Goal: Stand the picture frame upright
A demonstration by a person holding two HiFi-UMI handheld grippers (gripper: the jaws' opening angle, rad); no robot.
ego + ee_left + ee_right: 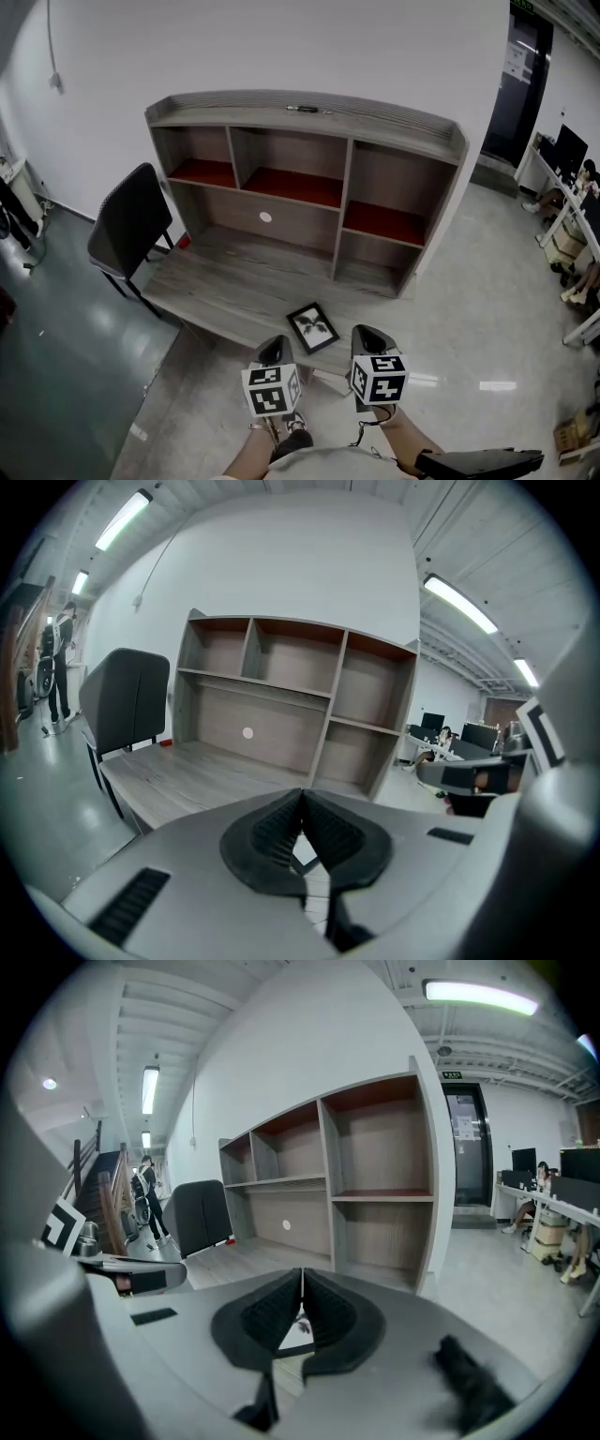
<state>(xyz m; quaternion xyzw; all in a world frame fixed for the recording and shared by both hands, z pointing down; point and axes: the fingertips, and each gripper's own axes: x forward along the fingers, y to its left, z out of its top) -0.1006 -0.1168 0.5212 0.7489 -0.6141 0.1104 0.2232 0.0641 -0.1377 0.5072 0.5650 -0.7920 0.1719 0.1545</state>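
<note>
— Since the frame (312, 327) heads the list, where does it lie?
— Item one, frame: dark border, pale print with a dark figure. It lies flat and face up on the desk (225, 281), close to the front edge and at a slant to it. Not upright. Nothing touches it.
— And the grippers?
— Item two, left gripper (274, 351): held over the desk's front edge, just beside the frame on its near left, apart from it. The left gripper view shows the jaws pressed together at the tips with nothing between them.
— Item three, right gripper (372, 336): just beside the frame on its near right, also apart from it. Its jaws are likewise closed tip to tip and empty. The two stand side by side, marker cubes up, a forearm behind each.
— Furniture?
— Item four, desk: grey wood grain.
— Item five, hutch (394, 117): at the back of the desk, against a white wall. It has open compartments with red shelf boards and a white disc (265, 217) on the back panel. A small dark object (307, 110) lies on top, too small to identify.
— Item six, chair (129, 225): dark, at the desk's left end.
— Surroundings?
— Glossy grey floor (469, 319); doorway (525, 75) at the far right, with other desks nearby
</note>
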